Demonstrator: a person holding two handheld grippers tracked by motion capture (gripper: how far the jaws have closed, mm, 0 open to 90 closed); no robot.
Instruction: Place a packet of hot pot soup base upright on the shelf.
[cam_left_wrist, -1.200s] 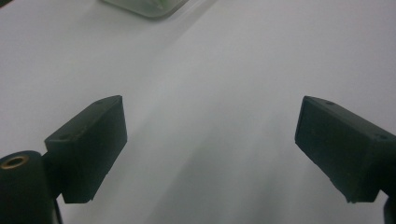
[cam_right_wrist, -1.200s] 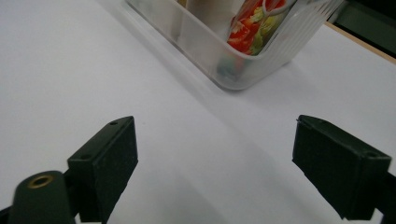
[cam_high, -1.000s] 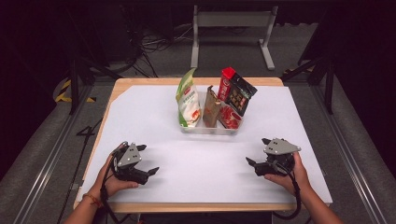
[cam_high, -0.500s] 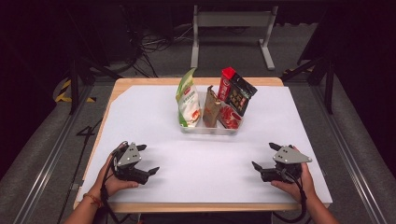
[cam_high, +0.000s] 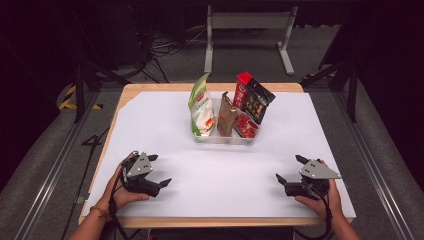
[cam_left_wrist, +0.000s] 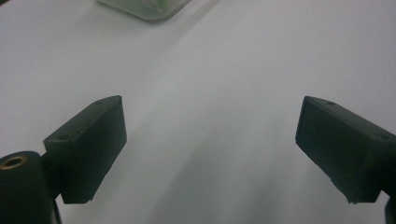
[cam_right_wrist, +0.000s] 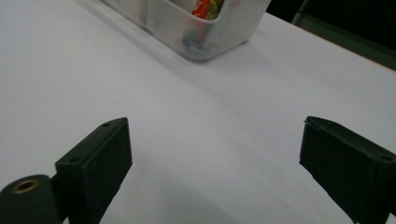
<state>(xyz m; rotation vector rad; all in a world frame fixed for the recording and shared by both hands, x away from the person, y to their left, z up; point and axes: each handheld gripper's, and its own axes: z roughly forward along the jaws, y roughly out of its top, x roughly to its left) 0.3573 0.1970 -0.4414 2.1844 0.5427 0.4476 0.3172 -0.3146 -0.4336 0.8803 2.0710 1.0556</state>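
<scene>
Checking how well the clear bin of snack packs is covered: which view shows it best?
The high view: the clear bin shows whole, packs upright inside it. The right gripper view catches one near corner with blurred contents; the left gripper view catches just a blurred edge at its top.

Between my left gripper (cam_high: 159, 170) and my right gripper (cam_high: 290, 169) the white table cover (cam_high: 225, 180) lies bare, so either could pass across. Ahead, the clear bin (cam_high: 225, 136) stands mid-table, its upright snack packets (cam_high: 201, 105) rising above the rim and barring a straight path over it. Wide bare lanes run on both sides of the bin
</scene>
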